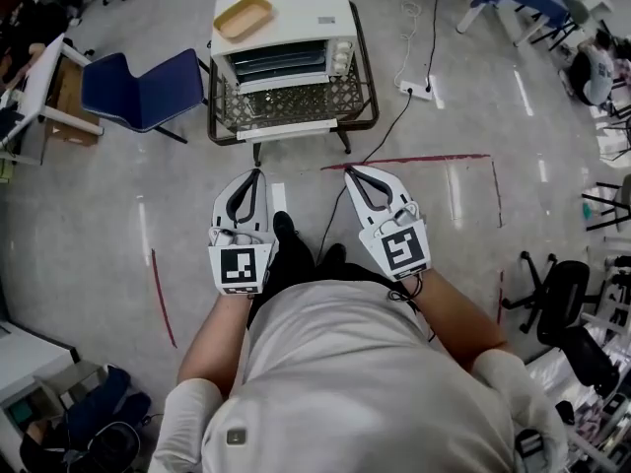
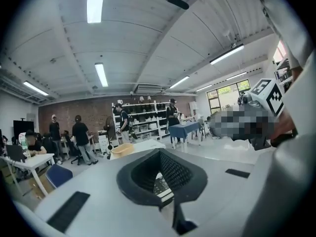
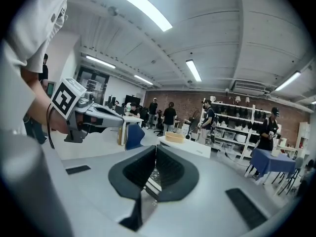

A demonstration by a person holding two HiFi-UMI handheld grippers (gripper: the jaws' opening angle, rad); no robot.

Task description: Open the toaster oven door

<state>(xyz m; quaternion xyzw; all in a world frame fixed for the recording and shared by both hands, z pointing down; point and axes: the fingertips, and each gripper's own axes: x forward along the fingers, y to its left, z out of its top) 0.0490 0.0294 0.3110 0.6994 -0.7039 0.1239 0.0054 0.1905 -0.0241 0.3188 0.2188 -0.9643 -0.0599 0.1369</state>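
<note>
The white toaster oven (image 1: pixel 286 42) stands on a low wicker-topped table (image 1: pixel 291 106) at the top of the head view. Its dark glass door (image 1: pixel 281 60) looks closed, with a white handle bar (image 1: pixel 286 82) along its lower edge. A tan tray (image 1: pixel 243 17) lies on the oven's roof. My left gripper (image 1: pixel 257 173) and right gripper (image 1: pixel 349 171) are held side by side over the floor, well short of the table, both shut and empty. In the left gripper view the left gripper (image 2: pixel 159 150) points toward the oven (image 2: pixel 145 144). In the right gripper view the right gripper (image 3: pixel 156 147) points at the oven (image 3: pixel 185 144) too.
A blue chair (image 1: pixel 143 89) stands left of the table. A power strip with cable (image 1: pixel 414 90) lies to its right. Red tape lines (image 1: pixel 404 160) mark the floor. A black office chair (image 1: pixel 557 299) is at the right. People stand by shelves (image 3: pixel 232 127) far behind.
</note>
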